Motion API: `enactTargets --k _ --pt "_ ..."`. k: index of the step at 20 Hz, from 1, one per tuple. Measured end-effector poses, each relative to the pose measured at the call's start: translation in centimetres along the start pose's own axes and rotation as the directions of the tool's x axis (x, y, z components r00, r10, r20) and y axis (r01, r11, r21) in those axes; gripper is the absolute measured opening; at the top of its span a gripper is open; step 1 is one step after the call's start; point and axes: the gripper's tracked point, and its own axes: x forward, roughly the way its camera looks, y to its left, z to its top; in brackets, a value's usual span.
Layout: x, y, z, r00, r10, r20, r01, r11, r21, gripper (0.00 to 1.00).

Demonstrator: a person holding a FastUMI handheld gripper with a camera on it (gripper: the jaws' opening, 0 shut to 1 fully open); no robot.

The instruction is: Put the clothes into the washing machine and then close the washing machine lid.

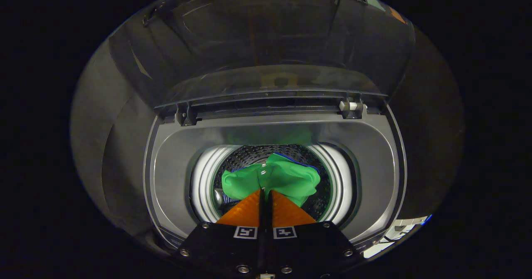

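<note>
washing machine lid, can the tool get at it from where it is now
Probably yes. The lid stands raised beyond the tool, with open space between them. But the tool's fingers look closed together over the green garment in the drum, possibly pinching it, so it may need to let go first.

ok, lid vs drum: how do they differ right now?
The lid is dark, see-through and swung up behind the opening; the drum is perforated metal, sunk below a white ring. The lid is bare; the drum has the green garment in it. Both are parts of the washing machine. The tool looks shut on the garment, over the drum.
</note>
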Motion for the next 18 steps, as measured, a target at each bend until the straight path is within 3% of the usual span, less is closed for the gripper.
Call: enactTargets --k 3,4,7,18 --pt "0.1 -0.7 -0.3 0.999 -0.028 -0.017 0.028 1.0 -0.013 0.02" --pt "-0.4 -0.4 0.0 1.0 -0.009 -0.014 0.008 1.0 -0.013 0.1" --pt "-0.7 -0.4 0.4 1.0 -0.006 0.015 0.006 1.0 0.0 0.97" --pt "-3.2 0.2 -0.1 0.998 -0.005 0.056 0.006 1.0 -0.022 0.96"
